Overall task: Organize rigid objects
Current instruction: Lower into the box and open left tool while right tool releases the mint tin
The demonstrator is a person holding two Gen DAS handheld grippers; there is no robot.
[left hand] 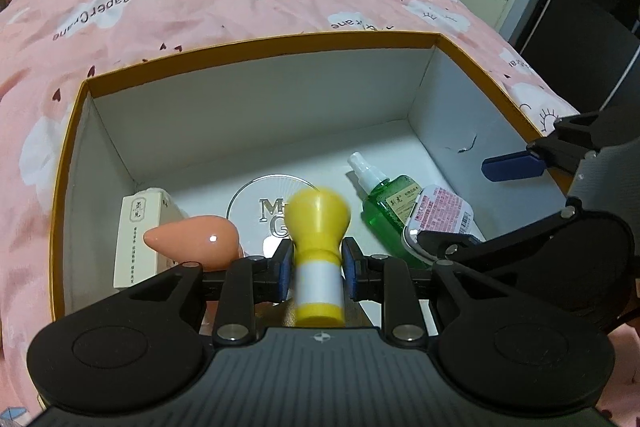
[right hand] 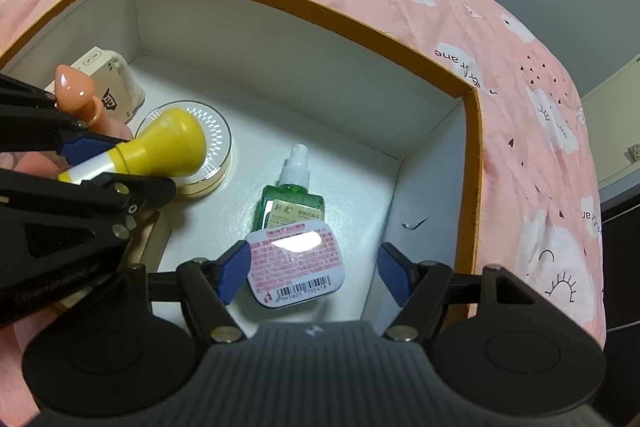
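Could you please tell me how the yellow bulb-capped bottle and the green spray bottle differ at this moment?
The yellow bulb-capped bottle with a white band is clamped in the left gripper above the box floor; the green translucent spray bottle with a white nozzle lies flat on it, ungripped. The yellow one is opaque with a rounded bulb top; the green one is see-through, squarish, with a printed label. Both are within the orange-rimmed white box. The right gripper is open.

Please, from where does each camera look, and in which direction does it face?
Left wrist: sits on the left gripper, faces into the box; it holds the yellow bottle; the right gripper shows.
Right wrist: sits on the open right gripper, looks down at the pink tin; the left gripper shows.
Shared: box, yellow bottle, green spray bottle, pink tin.
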